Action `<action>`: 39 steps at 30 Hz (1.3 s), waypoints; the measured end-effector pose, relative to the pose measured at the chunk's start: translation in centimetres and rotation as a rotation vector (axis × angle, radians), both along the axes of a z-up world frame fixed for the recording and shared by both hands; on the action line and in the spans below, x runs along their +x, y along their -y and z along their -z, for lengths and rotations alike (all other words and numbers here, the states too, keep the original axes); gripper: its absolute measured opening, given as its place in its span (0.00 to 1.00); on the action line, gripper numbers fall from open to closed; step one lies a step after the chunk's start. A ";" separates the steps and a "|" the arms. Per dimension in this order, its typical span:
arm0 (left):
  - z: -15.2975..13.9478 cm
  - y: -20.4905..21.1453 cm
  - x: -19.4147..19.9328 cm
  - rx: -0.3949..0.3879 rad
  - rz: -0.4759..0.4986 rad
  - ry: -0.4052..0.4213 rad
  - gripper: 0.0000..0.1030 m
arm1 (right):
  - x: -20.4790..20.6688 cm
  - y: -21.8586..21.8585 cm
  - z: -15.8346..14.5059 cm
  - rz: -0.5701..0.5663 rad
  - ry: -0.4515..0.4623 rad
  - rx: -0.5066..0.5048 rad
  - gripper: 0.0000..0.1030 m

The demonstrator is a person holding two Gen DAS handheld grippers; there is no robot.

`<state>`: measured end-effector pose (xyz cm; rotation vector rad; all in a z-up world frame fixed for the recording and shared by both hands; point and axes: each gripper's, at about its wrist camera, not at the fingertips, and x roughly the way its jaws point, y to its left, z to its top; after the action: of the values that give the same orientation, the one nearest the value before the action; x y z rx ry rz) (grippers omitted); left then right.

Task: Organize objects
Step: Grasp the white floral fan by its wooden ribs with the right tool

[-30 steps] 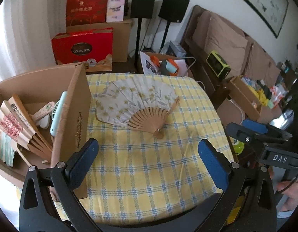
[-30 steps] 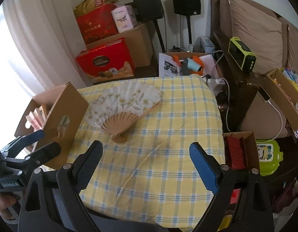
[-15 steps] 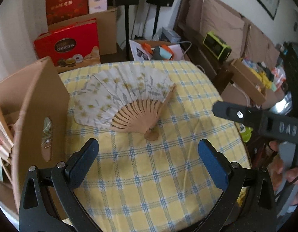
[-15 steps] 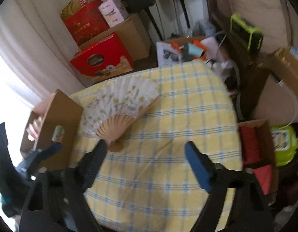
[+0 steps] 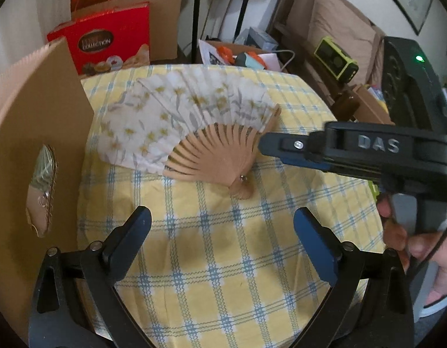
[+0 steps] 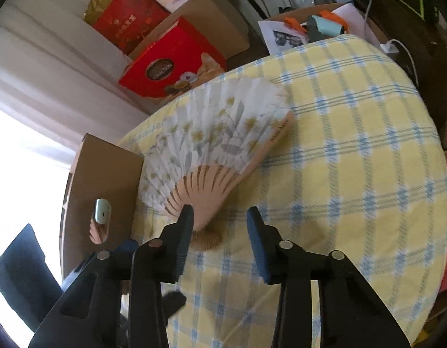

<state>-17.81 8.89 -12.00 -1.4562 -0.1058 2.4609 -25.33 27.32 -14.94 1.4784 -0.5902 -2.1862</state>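
Note:
An open folding fan (image 5: 194,121) with a white flowered leaf and wooden ribs lies flat on the yellow checked tablecloth (image 5: 223,275). My left gripper (image 5: 222,217) hangs open above the cloth, a little in front of the fan's pivot, with nothing between its fingers. My right gripper (image 6: 220,213) points down at the fan (image 6: 217,150). Its jaws are closing with the fan's pivot end between them, and a gap remains on both sides. In the left wrist view the right gripper (image 5: 270,148) reaches in from the right over the ribs, held by a hand (image 5: 397,232).
A cardboard box (image 5: 34,133) with a handle cutout stands on the table's left side, close to the fan's left edge; it shows too in the right wrist view (image 6: 107,174). Red gift boxes (image 5: 107,46), cartons and speaker stands sit behind the table. A sofa is at right.
Both grippers have sunk toward the fan. The right gripper's jaws have narrowed from wide open and now straddle the fan's pivot end. In the left view it has swung in from the right.

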 end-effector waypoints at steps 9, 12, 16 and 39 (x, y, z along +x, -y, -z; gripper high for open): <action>1.0 0.9 -0.1 0.038 -0.027 0.028 0.96 | -1.4 1.2 1.1 0.016 0.010 0.033 0.26; 1.3 1.1 0.0 0.053 -0.032 0.045 0.96 | -1.5 2.0 1.1 0.015 -0.017 0.104 0.18; 1.7 1.9 0.1 0.099 -0.047 0.076 0.96 | -1.2 2.1 0.8 0.030 -0.049 0.156 0.14; 2.7 1.8 2.2 0.479 -0.084 0.194 0.95 | 5.7 -6.6 2.3 0.194 0.065 -0.112 0.10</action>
<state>-15.56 7.13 -14.66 -1.4803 -0.7527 2.1384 -19.60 33.93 -17.29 1.4926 -0.8979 -2.2129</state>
